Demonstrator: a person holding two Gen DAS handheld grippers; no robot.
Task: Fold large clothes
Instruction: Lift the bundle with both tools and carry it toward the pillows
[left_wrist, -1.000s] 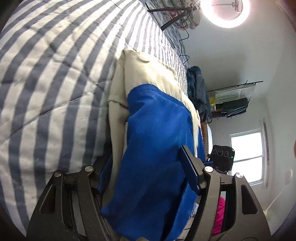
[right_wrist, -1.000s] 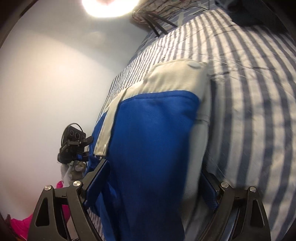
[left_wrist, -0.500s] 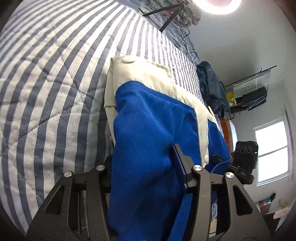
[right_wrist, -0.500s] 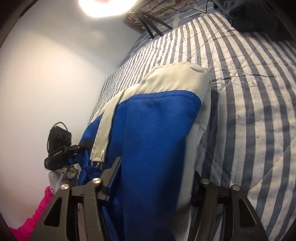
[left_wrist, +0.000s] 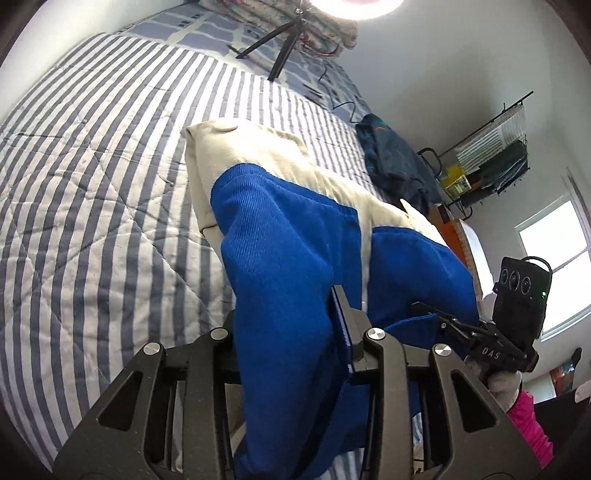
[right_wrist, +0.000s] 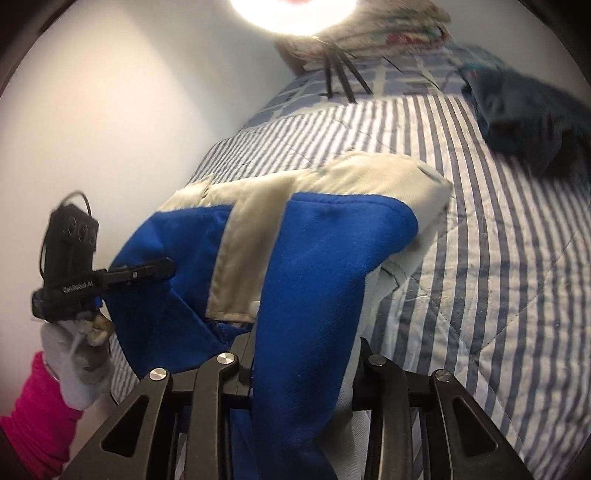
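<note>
- Two grippers have the garment (left_wrist: 284, 258) between their jaws, one at each near corner, so you can carry the near edge as one straight line toward the far edge.
- Your left gripper (left_wrist: 291, 325) is closing: blue cloth fills the gap, and the inner finger is already against the fabric, so it is pinching the garment's near left part.
- Your right gripper (right_wrist: 303, 354) is closing too, with a thick bunch of blue and cream fabric (right_wrist: 306, 295) pinched between its jaws.
- Most of the garment sits on the striped bed (left_wrist: 92, 221). The cream part (left_wrist: 251, 151) lies flat at the far end, while the blue near part rises off the quilt into your grips.
- Holding both corners level matters here, I judge: thick fleece-like cloth sags in the middle, and an uneven lift would skew the fold.
- From the right wrist view, the left gripper (right_wrist: 147, 271) shows on the left with your gloved hand (right_wrist: 77, 362) and pink sleeve (right_wrist: 37, 417) beneath it, just beside the cloth's blue corner.
- A dark bundle of clothing (left_wrist: 395, 162) lies on the far right of the bed, well apart from this garment, so it should not catch the fold.
- Tripod legs (left_wrist: 280, 48) stand at the head of the bed, beyond where the fold would land.
- The fold looks barely begun: the near edge is raised but not yet carried over.
</note>
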